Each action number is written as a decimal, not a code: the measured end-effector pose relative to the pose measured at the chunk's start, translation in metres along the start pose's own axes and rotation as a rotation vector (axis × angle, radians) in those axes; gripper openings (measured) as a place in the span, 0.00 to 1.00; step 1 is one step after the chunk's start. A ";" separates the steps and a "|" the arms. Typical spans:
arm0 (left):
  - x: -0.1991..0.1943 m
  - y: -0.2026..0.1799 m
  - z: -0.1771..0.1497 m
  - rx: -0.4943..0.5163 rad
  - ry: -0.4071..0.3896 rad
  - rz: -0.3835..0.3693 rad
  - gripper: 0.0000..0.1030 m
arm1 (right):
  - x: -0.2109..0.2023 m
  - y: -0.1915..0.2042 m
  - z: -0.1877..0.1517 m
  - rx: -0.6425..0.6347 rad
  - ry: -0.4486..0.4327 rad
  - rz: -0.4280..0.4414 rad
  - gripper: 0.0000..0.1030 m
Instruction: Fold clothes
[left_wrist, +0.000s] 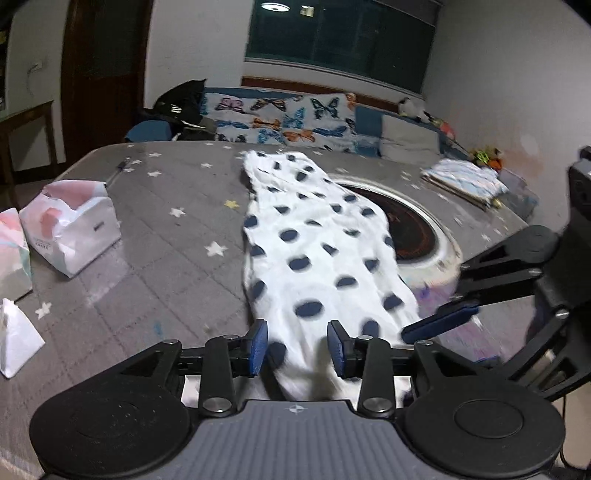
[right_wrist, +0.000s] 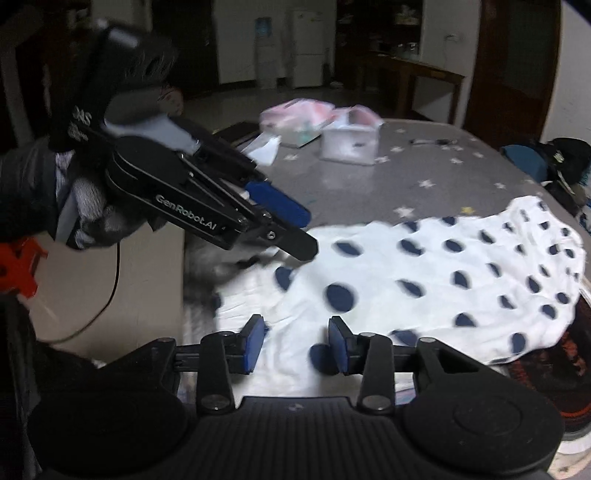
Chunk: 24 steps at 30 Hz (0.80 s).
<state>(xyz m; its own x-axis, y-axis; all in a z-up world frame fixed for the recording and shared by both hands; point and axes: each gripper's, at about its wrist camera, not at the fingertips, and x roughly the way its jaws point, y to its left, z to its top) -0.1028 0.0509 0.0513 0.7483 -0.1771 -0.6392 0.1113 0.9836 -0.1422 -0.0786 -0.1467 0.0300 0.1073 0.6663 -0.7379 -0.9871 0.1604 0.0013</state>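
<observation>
White lettering reading "GenRobot.AI" runs along the black side arm of the left gripper (right_wrist: 295, 229), as seen from the right wrist view. A black strap by the hand holding it carries white letters, partly cut off and too blurred to read. Small print on the white package (left_wrist: 74, 236) is illegible.

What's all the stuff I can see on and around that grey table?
Spotted cloth: one, white with navy dots, spread along the table's middle.
Table cover: one, grey with stars.
Round burner: one, dark, partly under the cloth.
Plastic bags: about three, white-pink, table's left side.
Folded laundry: one pale pile, far right corner.
Butterfly cover: one, colourful, on the sofa behind.
Left claw: open, cloth between its blue pads.
Right claw: open, over the cloth.
</observation>
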 end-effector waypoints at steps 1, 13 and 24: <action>0.000 -0.002 -0.004 0.003 0.011 0.001 0.38 | 0.004 0.003 -0.003 -0.003 0.008 0.004 0.41; -0.012 0.001 -0.002 -0.013 -0.008 0.037 0.43 | -0.017 -0.014 0.002 0.056 -0.068 0.003 0.44; 0.024 -0.006 0.034 -0.023 -0.052 -0.042 0.44 | -0.019 -0.115 0.004 0.292 -0.089 -0.230 0.45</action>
<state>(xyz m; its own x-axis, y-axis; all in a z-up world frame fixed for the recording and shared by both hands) -0.0631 0.0414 0.0623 0.7763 -0.2160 -0.5922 0.1292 0.9740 -0.1859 0.0332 -0.1752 0.0469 0.3444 0.6477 -0.6796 -0.8620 0.5049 0.0443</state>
